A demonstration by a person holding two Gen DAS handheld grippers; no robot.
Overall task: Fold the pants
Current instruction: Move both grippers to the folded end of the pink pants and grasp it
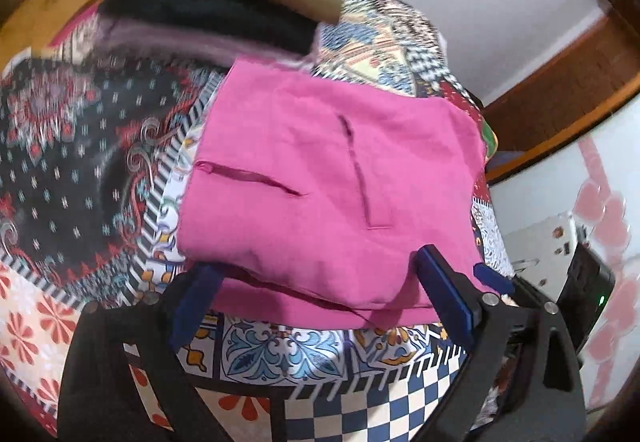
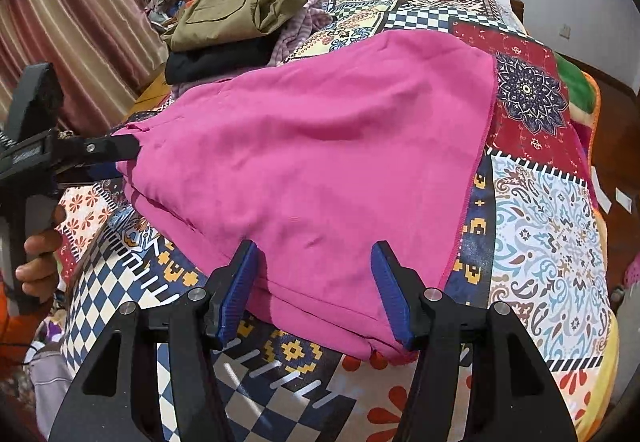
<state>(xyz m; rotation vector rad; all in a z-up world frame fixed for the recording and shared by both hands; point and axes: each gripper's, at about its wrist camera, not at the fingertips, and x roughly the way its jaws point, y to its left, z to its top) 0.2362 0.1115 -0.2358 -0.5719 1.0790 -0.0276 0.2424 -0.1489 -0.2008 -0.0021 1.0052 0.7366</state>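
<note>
Pink pants lie folded on a patchwork bedspread; in the left wrist view the pink pants show two pocket slits. My right gripper is open, its blue fingers straddling the near folded edge without pinching it. My left gripper is open wide, with the pants' near edge lying between its fingertips. In the right wrist view the left gripper reaches the pants' left end. A blue finger of the right gripper shows at the pants' right corner.
Beyond the pants is a pile of clothes: an olive garment on a black one and a striped lilac one. A curtain hangs at left. A hand holds the left gripper's handle. A wooden frame borders the bed.
</note>
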